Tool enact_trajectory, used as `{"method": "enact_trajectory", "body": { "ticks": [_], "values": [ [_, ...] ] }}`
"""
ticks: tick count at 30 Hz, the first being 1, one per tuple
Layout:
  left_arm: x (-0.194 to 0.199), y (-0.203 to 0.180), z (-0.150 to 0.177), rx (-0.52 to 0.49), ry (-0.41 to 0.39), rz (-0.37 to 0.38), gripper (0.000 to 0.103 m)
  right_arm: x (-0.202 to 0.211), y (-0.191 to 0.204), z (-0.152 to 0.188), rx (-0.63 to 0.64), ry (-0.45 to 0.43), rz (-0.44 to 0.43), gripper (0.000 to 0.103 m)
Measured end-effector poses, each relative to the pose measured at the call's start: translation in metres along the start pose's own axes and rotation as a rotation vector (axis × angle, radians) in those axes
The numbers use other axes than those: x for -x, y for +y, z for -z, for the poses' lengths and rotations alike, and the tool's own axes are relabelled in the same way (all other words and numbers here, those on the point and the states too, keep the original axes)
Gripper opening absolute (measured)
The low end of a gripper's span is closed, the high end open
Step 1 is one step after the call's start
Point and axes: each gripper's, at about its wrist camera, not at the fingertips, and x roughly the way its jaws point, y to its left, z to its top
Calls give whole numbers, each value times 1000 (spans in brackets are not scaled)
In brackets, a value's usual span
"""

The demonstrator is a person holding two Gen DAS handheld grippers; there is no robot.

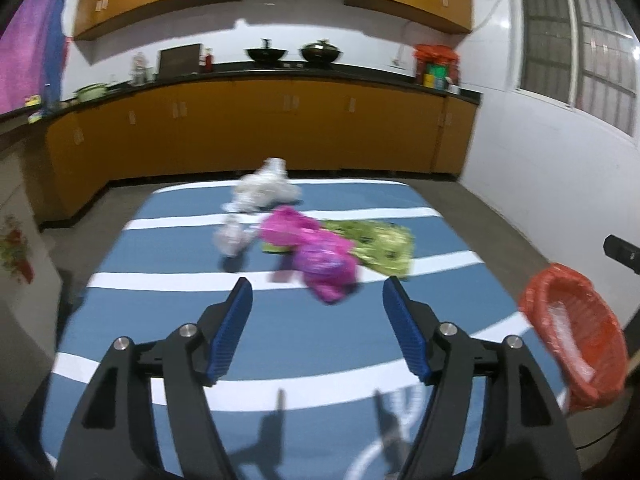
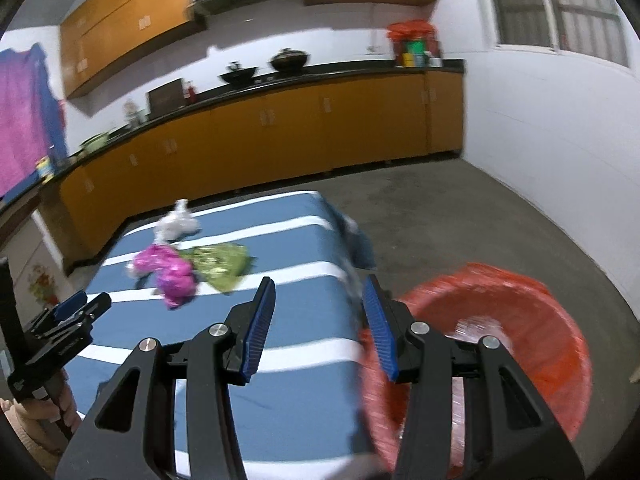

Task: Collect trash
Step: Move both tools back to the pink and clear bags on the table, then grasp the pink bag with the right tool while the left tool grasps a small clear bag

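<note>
So we've got the left claw [image 1: 318, 286] w/ jaws apart, nothing btwn them; right claw [image 2: 320, 284] likewise apart & empty. Ahead of the left claw on the striped cloth [image 1: 160, 248]: pink wrapper [image 1: 316, 248], green wrapper [image 1: 380, 246], white crumpled trash [image 1: 260, 190]. Red-lined bin [image 2: 520, 320] sits just right of the right claw.

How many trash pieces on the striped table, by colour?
White crumpled pieces: 2, a larger white wad at the far end and a smaller white piece nearer.
Pink wrapper: 1, the pink wrapper.
Green wrapper: 1, the green wrapper, partly under the pink one.
Total: 4. The picture is blurred, so the white pieces could be joined.
</note>
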Motion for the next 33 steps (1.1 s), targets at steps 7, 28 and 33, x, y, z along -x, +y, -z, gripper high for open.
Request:
{"method": "enact_trajectory", "body": {
  "ticks": [7, 28, 33],
  "values": [
    [0, 56, -6, 62, -22, -108, 73, -46, 70, -10, 94, 33, -116, 47],
    [-34, 157, -19, 198, -33, -244, 74, -199, 191, 15, 255, 244, -174, 52],
    [-46, 154, -22, 189, -24, -228, 74, -202, 194, 19, 286, 254, -159, 53]
  ]
}}
